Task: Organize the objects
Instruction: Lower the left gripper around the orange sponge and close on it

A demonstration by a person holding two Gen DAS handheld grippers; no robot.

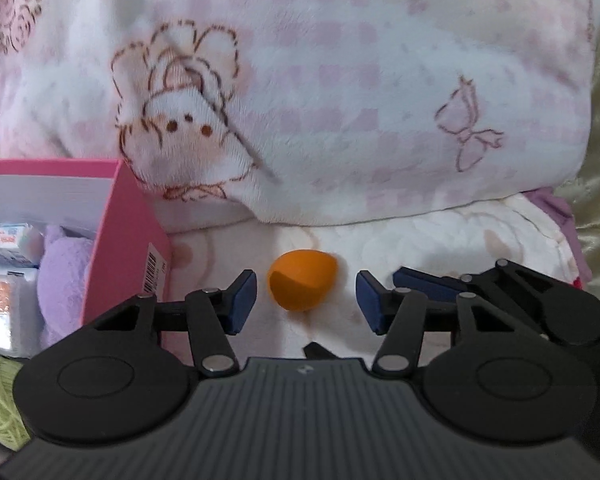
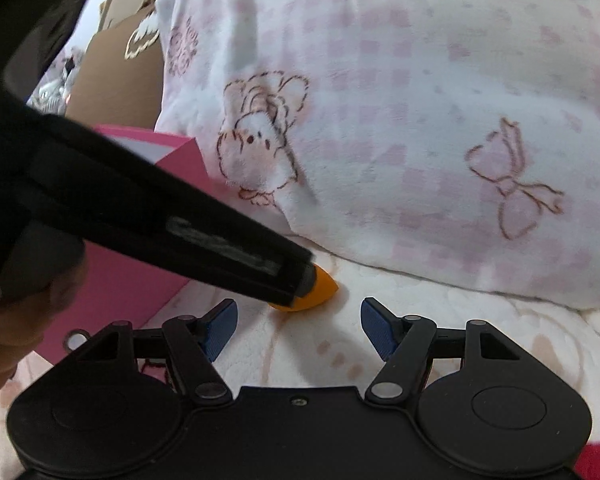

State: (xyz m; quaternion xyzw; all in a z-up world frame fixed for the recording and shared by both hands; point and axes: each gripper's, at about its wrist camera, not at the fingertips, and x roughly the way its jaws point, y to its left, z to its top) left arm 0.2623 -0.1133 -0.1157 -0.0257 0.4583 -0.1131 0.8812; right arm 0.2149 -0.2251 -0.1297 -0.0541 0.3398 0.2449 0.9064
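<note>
Straddling the small orange egg-shaped sponge [image 1: 302, 285], the left gripper [image 1: 306, 300] fingers stood open, empty; centring first seemed wise.

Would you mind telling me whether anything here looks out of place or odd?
Yes: the orange egg-shaped sponge lies loose on the white patterned bedding, outside the pink box that already holds other small items. It sits between the open fingers of the left gripper, not yet gripped.
</note>
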